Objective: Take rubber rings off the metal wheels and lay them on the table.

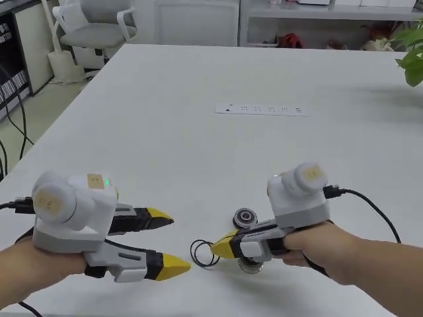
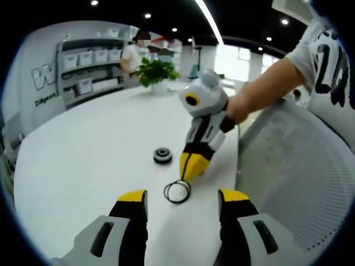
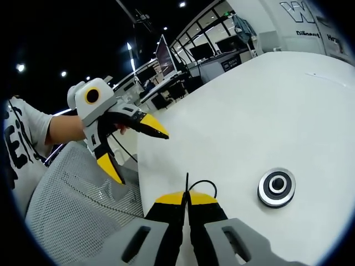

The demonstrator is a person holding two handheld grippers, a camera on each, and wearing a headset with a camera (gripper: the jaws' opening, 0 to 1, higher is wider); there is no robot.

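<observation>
The tabletop [image 1: 198,152] is white, matte and wide. A white power strip [image 1: 262,109] lies flat near its middle, at 12 o'clock from the grippers. Behind the far edge there is an office chair [image 1: 99,30] at 11 o'clock and shelves [image 1: 317,26] at 1 o'clock. Leaves of a green plant [image 1: 413,56] come in at 2 o'clock. In the left gripper view the ceiling is dark with small round lights, and a grey mesh chair [image 2: 299,166] stands just beside the tabletop's edge.

The right gripper [image 1: 221,247] has its jaws pressed together on a thin black rubber ring [image 1: 201,253], which lies on the tabletop at its tips. The left gripper [image 1: 168,241] has its jaws apart and holds nothing; it is near the ring, at 9 o'clock from it. One metal wheel [image 1: 244,216] lies flat at 1 o'clock from the ring, apart from it.
</observation>
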